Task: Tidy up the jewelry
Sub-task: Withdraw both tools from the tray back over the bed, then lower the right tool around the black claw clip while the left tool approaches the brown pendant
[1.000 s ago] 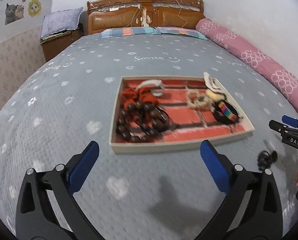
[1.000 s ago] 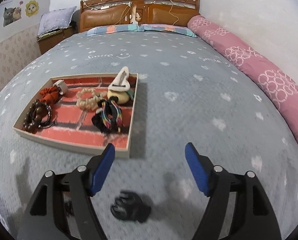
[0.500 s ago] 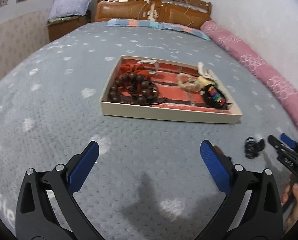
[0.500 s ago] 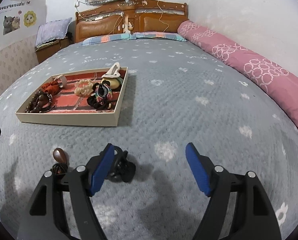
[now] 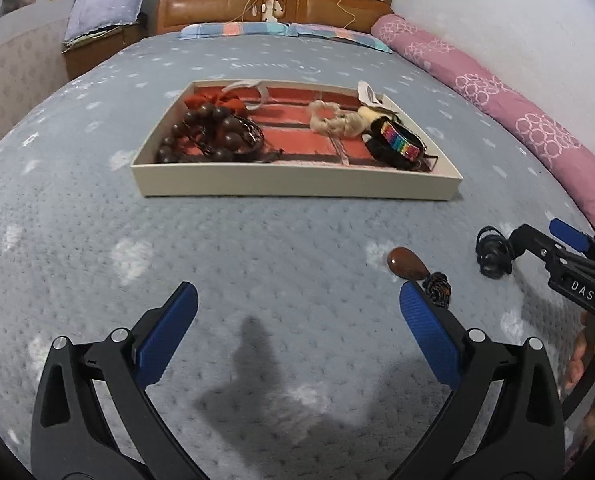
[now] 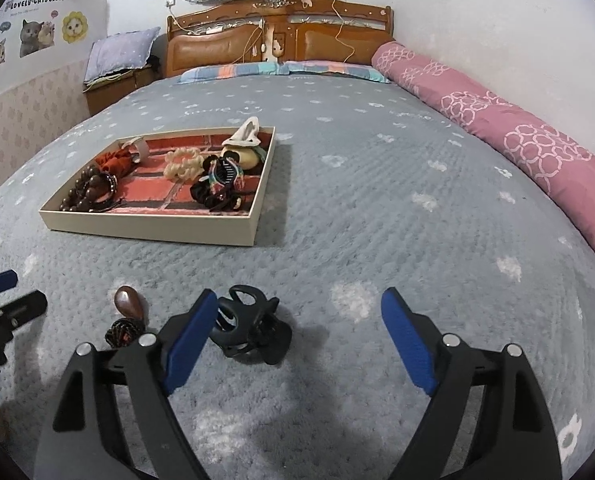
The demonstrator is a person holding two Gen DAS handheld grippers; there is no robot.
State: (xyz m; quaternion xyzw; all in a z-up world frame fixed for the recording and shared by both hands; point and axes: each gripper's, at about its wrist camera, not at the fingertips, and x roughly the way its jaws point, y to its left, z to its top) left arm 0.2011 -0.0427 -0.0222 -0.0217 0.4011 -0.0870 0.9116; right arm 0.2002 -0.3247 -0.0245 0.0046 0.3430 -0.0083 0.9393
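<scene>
A cream tray [image 5: 297,190] with a red brick-pattern lining lies on the grey bedspread and holds brown beads, a red scrunchie, a cream braided piece and a rainbow band; it also shows in the right wrist view [image 6: 149,229]. A black claw clip [image 6: 249,328] lies on the bedspread just ahead of my open right gripper [image 6: 293,344], beside its left finger. It also shows in the left wrist view [image 5: 493,254]. A brown teardrop pendant [image 5: 407,266] with a knotted cord [image 5: 437,288] lies by the right finger of my open, empty left gripper [image 5: 297,336].
A pink bolster [image 6: 517,140] runs along the right edge of the bed by the wall. A wooden headboard [image 6: 281,36] and pillows are at the far end. A nightstand [image 6: 109,88] stands at the far left.
Both grippers have dropped lower and drawn back toward the near bed edge. The claw clip and the pendant now lie closer in front of them. Both stay open.
</scene>
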